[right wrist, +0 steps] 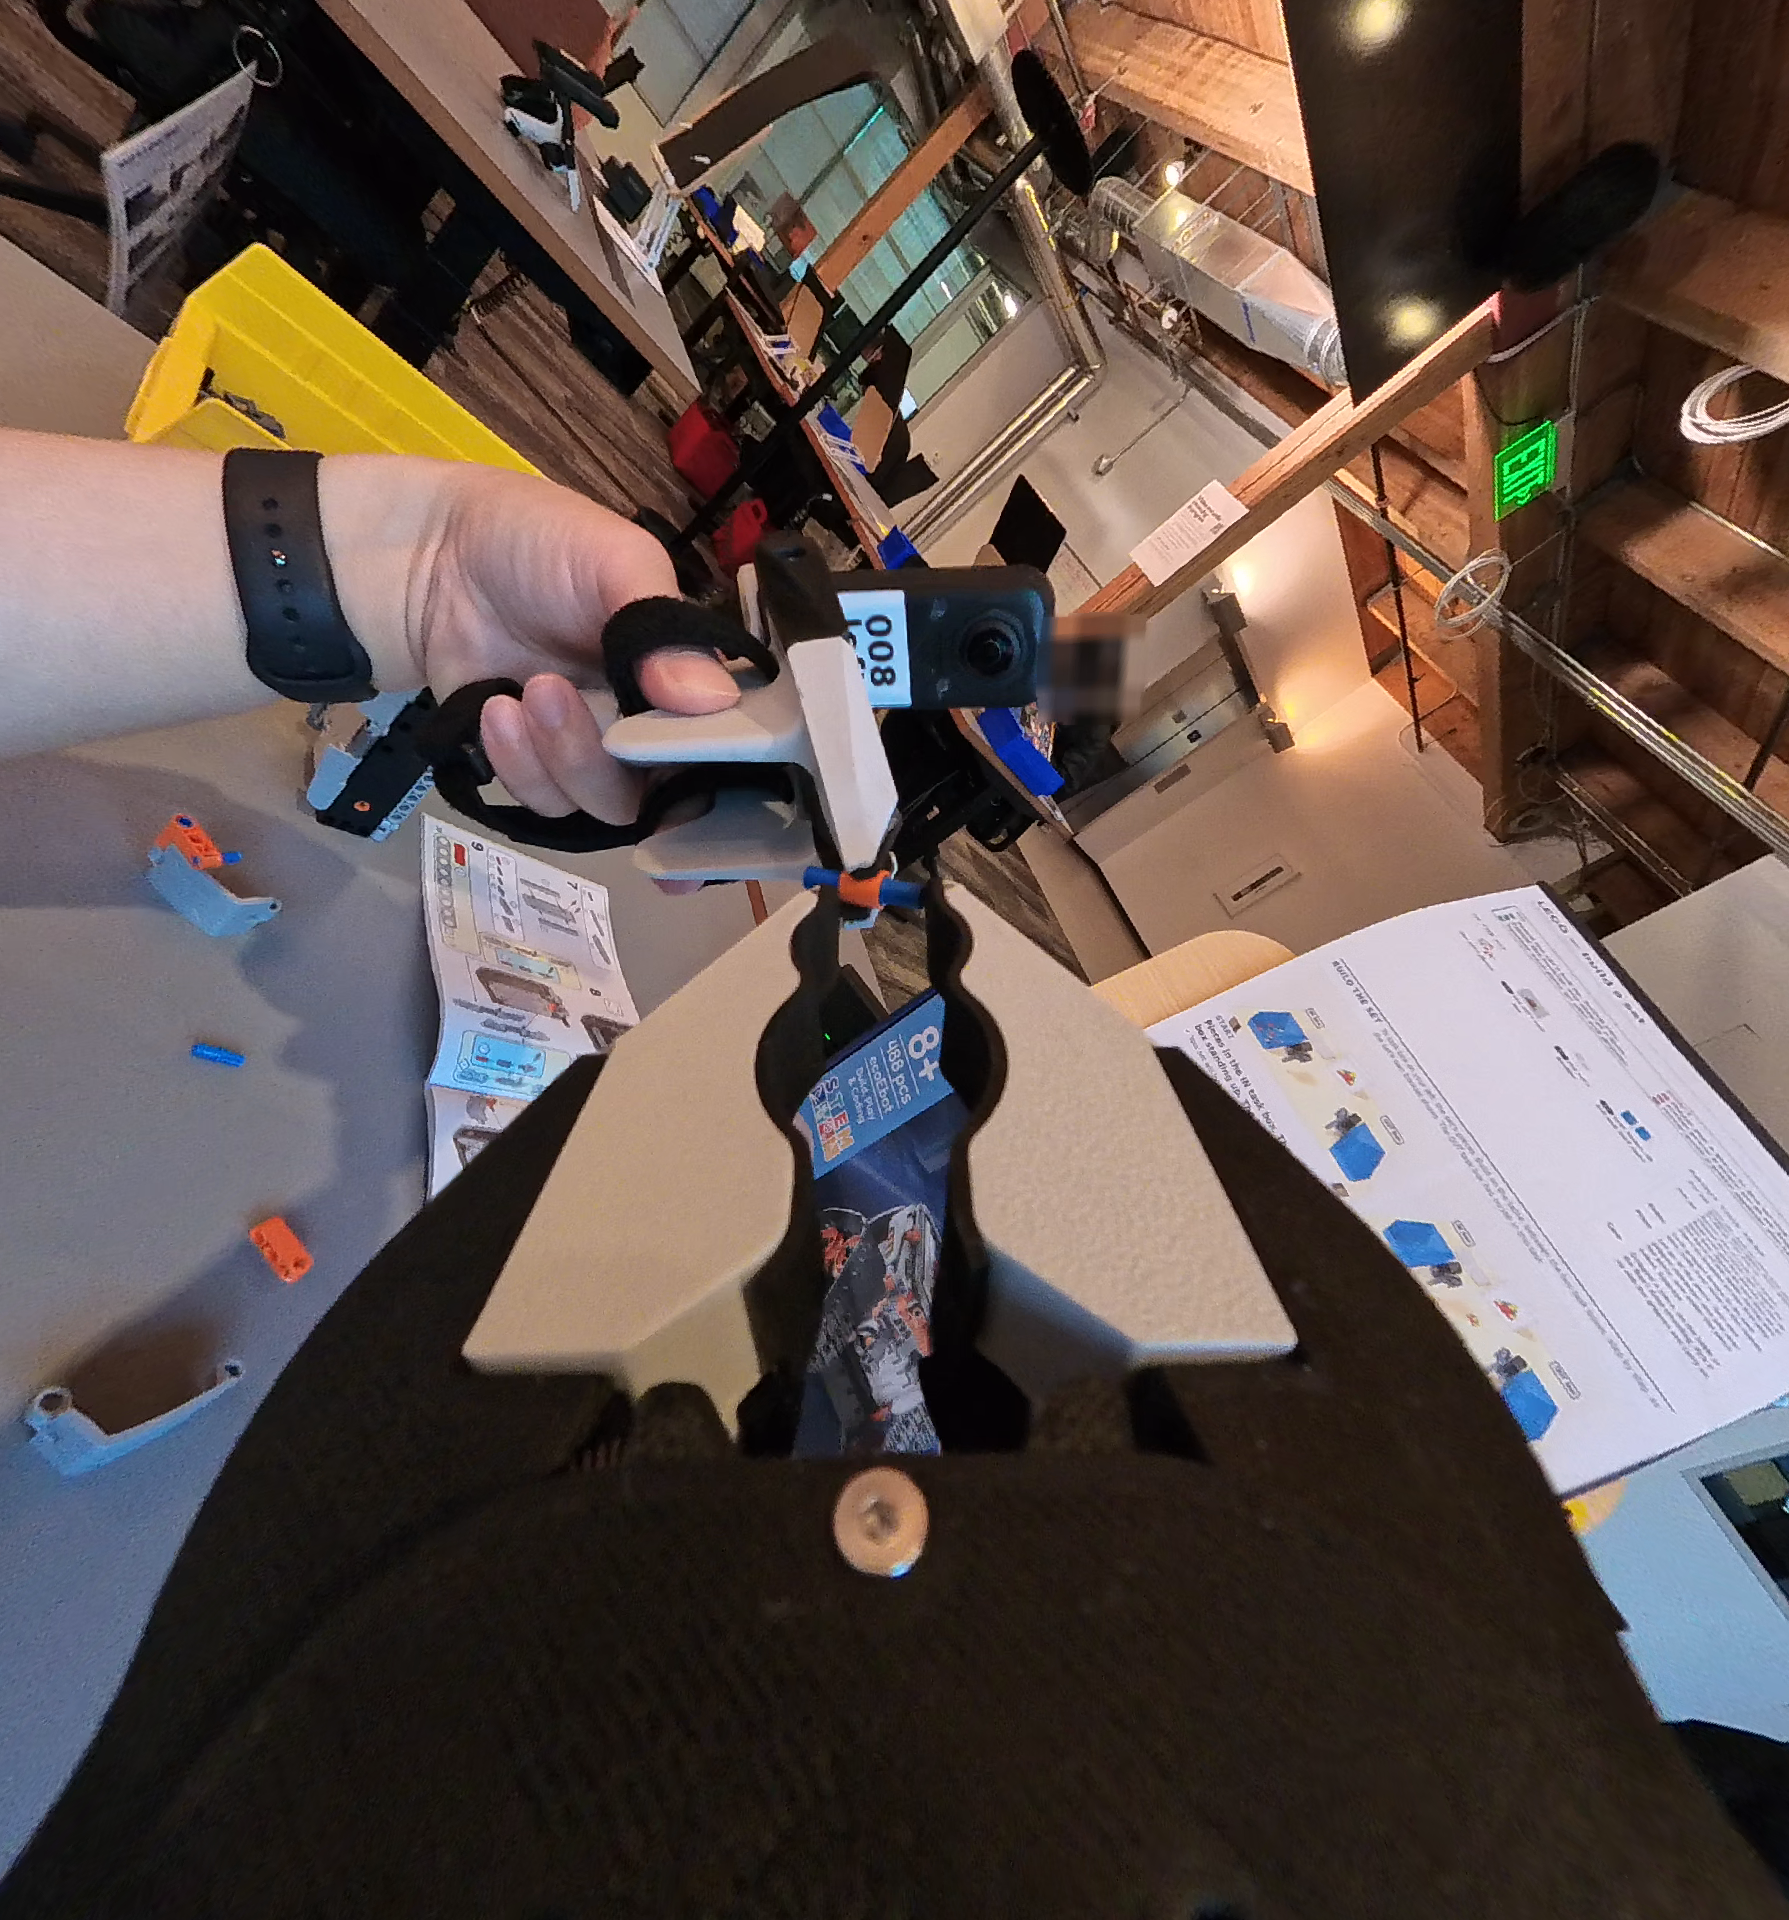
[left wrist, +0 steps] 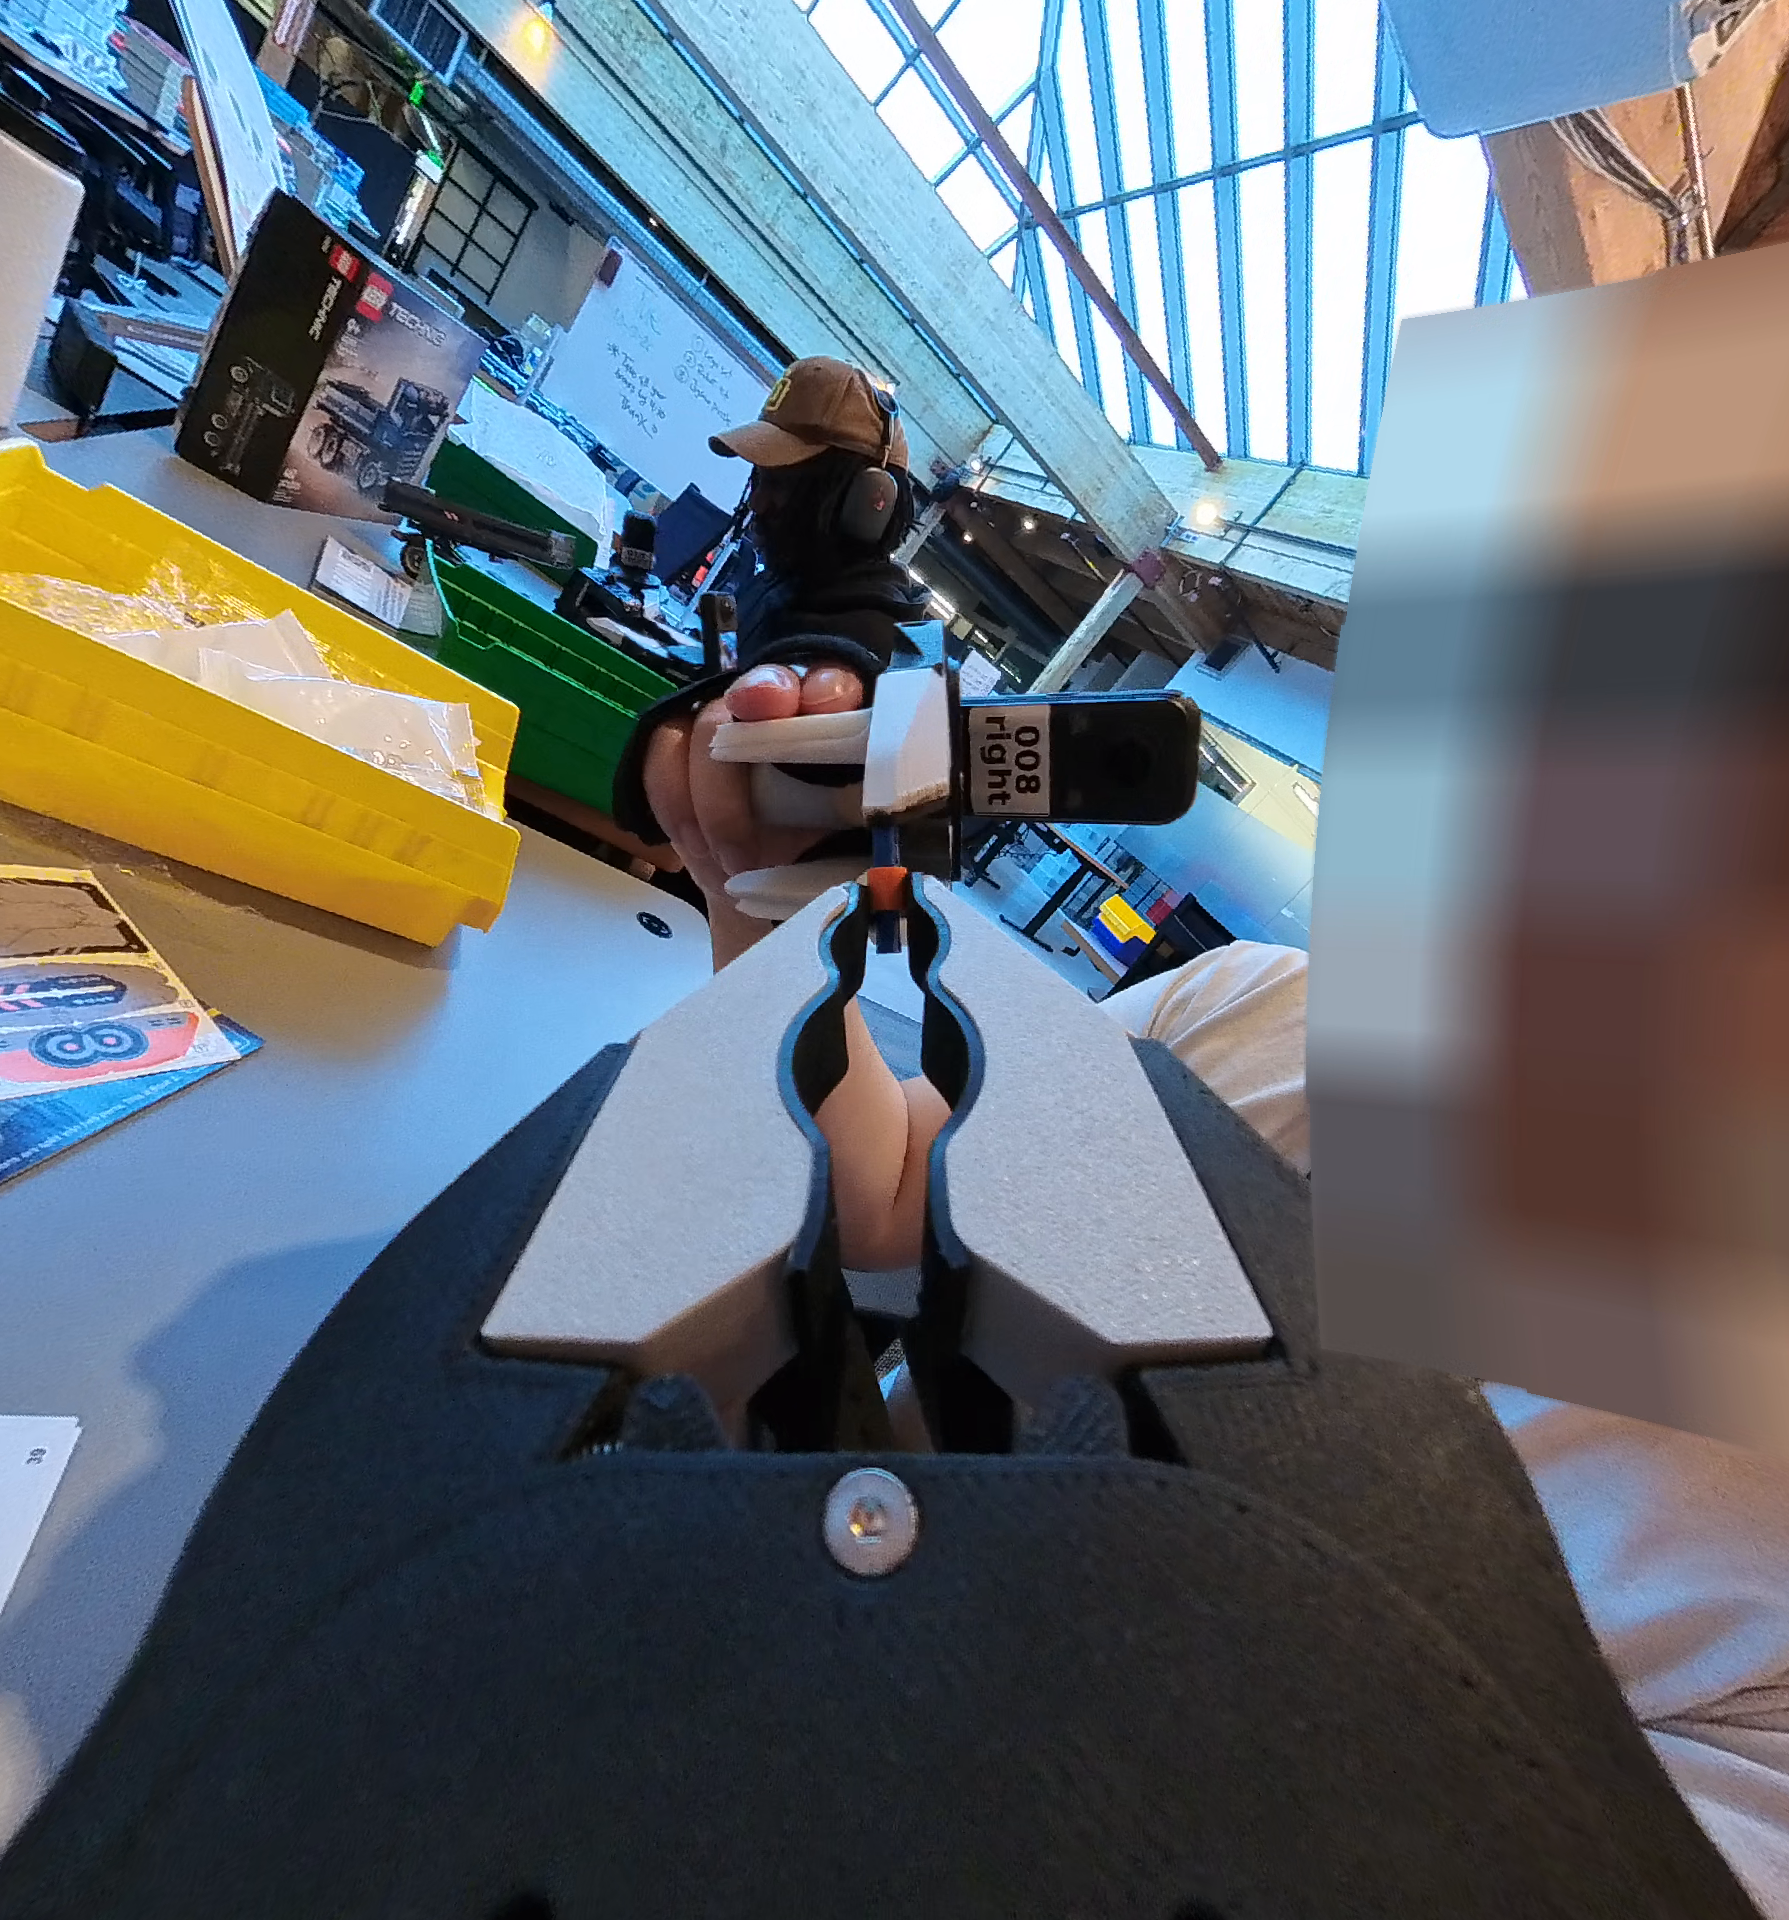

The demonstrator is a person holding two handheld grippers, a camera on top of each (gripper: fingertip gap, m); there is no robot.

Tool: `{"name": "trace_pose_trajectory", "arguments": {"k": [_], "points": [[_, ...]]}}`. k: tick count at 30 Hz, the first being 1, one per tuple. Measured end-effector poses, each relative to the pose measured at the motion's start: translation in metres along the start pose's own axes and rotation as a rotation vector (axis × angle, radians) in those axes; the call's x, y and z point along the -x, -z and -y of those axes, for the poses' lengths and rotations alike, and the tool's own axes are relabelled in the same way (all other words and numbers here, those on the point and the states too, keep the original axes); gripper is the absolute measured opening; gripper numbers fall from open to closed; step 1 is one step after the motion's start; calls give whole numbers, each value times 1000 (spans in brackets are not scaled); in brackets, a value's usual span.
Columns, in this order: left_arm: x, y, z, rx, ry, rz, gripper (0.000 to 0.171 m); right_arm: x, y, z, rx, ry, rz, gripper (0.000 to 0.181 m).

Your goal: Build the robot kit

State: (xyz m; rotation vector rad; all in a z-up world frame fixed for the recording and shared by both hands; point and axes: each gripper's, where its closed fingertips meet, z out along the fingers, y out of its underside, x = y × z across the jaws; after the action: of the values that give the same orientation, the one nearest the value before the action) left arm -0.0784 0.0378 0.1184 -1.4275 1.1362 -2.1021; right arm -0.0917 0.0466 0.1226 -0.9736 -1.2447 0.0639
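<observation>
My two grippers meet tip to tip above the grey table (right wrist: 90, 1143). Between them is a small orange connector (right wrist: 857, 889) with a blue pin (right wrist: 900, 891) through it. It also shows in the left wrist view (left wrist: 886, 879). My left gripper (left wrist: 885, 914) is shut with the piece pinched at its tips. My right gripper (right wrist: 859, 914) is shut on the same piece from the opposite side. A hand with a black wristband (right wrist: 287, 582) holds the left gripper. Another hand (left wrist: 724, 790) holds the right gripper.
Loose parts lie on the table: an orange piece (right wrist: 280, 1247), a blue pin (right wrist: 217, 1055), two grey panels (right wrist: 209, 894) (right wrist: 121, 1423), a black and grey assembly (right wrist: 381, 769). Also a booklet (right wrist: 516, 966), a printed sheet (right wrist: 1492, 1143), a yellow bin (left wrist: 246, 810), a black box (left wrist: 329, 384). My left and right fingertips are right by each other.
</observation>
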Motion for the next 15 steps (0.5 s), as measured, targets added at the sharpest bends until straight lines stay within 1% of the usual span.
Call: {"name": "trace_pose_trajectory", "arguments": {"k": [5, 9, 11, 15], "points": [[-1, 1, 1, -2, -15, 6, 5, 0, -1, 2, -11, -10, -3, 15], [0, 1, 5, -19, -38, 31, 5, -3, -2, 1, -19, -56, -7, 18], [-1, 2, 5, -21, -41, 31, 5, -6, -2, 3, -26, -50, -27, 14], [-3, 2, 6, -30, -37, 22, 5, -6, -2, 4, -12, -28, -40, 14]]}}
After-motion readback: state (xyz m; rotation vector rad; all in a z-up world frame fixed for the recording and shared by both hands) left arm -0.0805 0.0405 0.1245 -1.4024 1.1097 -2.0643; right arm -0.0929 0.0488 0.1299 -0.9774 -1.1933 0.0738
